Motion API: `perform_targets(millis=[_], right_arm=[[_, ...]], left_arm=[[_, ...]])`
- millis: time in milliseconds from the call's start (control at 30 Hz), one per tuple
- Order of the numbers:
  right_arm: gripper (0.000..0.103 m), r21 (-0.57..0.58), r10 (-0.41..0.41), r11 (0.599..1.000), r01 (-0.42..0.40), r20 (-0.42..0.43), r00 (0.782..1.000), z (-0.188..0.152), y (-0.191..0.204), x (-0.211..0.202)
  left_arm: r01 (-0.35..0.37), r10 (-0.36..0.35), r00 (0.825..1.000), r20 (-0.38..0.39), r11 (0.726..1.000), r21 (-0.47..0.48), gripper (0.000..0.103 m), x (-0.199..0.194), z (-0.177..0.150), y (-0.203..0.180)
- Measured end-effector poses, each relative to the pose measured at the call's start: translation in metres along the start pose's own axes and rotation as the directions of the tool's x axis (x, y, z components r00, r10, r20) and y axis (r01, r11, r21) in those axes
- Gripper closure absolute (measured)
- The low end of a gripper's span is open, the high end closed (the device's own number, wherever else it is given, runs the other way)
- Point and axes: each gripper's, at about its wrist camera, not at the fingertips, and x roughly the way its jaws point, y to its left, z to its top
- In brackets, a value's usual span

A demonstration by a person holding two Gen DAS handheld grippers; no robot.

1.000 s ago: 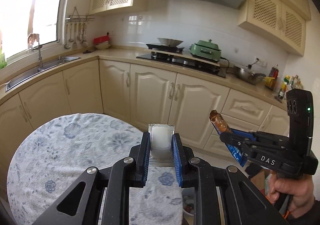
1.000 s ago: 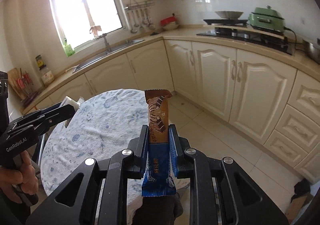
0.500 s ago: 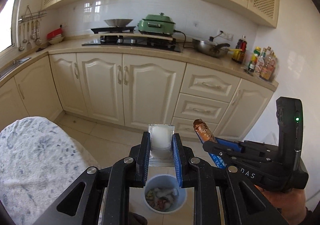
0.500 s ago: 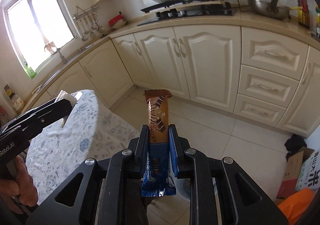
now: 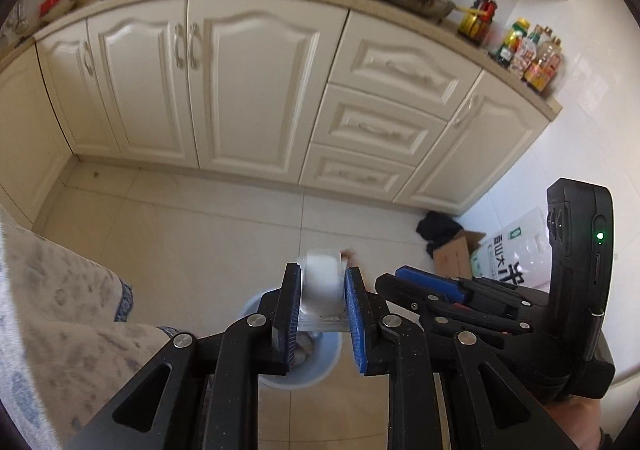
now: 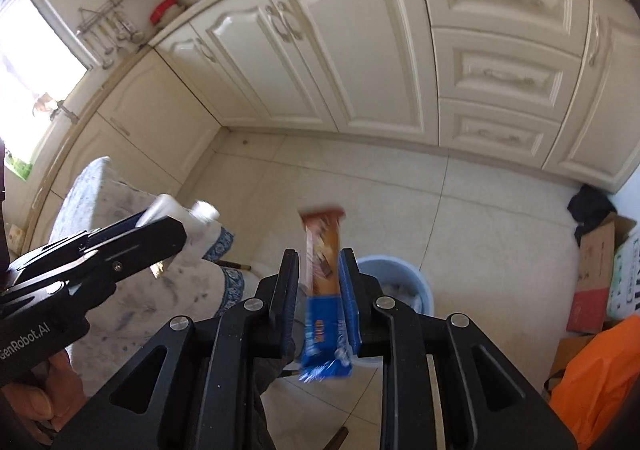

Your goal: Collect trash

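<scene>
My left gripper (image 5: 322, 270) points down over a pale blue bin (image 5: 298, 378) that holds scraps. Its jaws are opening, and a blurred white packet (image 5: 322, 284) sits loose between them. In the right wrist view my right gripper (image 6: 318, 256) hangs above the same bin (image 6: 418, 280), its jaws opening too. A brown and blue snack wrapper (image 6: 320, 234) leans on its right finger, with a gap at the left finger. Each gripper shows in the other's view: the right gripper (image 5: 390, 277) and the left gripper (image 6: 176, 228) with the packet (image 6: 198, 214).
The cloth-covered round table (image 5: 60, 310) stands at the left, next to the bin. Cream cabinets (image 5: 256, 82) line the far wall. A cardboard box (image 6: 600, 250), a printed bag (image 5: 512, 250), an orange bag (image 6: 600, 370) and a black heap (image 5: 438, 228) crowd the right corner.
Both grippers swung away from the table, dropped and tipped down over the bin. Their jaws have parted a little, and the packet and the wrapper now look blurred and loose.
</scene>
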Motion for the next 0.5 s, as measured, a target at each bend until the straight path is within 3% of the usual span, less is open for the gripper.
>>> perform_targets(millis=[33,100,233,300,367,500], right_arm=[[0.079,0.008,-0.002,1.000,0.002,-0.008,1.000,-0.001,-0.003,0.004],[0.063,0.023,-0.014,1.000,0.014,-0.019,1.000,-0.002,-0.010,0.010],[0.046,0.054,-0.027,0.998,0.028,-0.024,0.999,-0.004,-0.019,0.013],[0.024,0.071,-0.038,0.997,0.039,-0.021,0.999,-0.005,-0.021,0.013],[0.011,0.087,-0.038,0.995,0.040,-0.018,0.999,-0.006,-0.021,0.012],[0.003,0.088,-0.069,0.994,0.068,0.005,0.998,-0.005,-0.013,0.004]], left_arm=[[-0.006,0.006,1.000,-0.014,1.000,0.004,0.076,0.007,0.006,0.001],[-0.024,0.024,0.999,-0.039,1.000,0.008,0.052,0.024,0.021,0.003],[-0.068,0.068,0.997,-0.021,0.998,0.001,0.027,0.027,0.028,0.005],[-0.120,0.120,0.993,0.001,0.993,0.006,0.006,0.025,0.034,0.006],[-0.159,0.159,0.987,0.021,0.987,0.012,0.001,0.022,0.036,0.003],[-0.193,0.192,0.980,0.043,0.981,0.012,0.001,0.013,0.036,-0.001]])
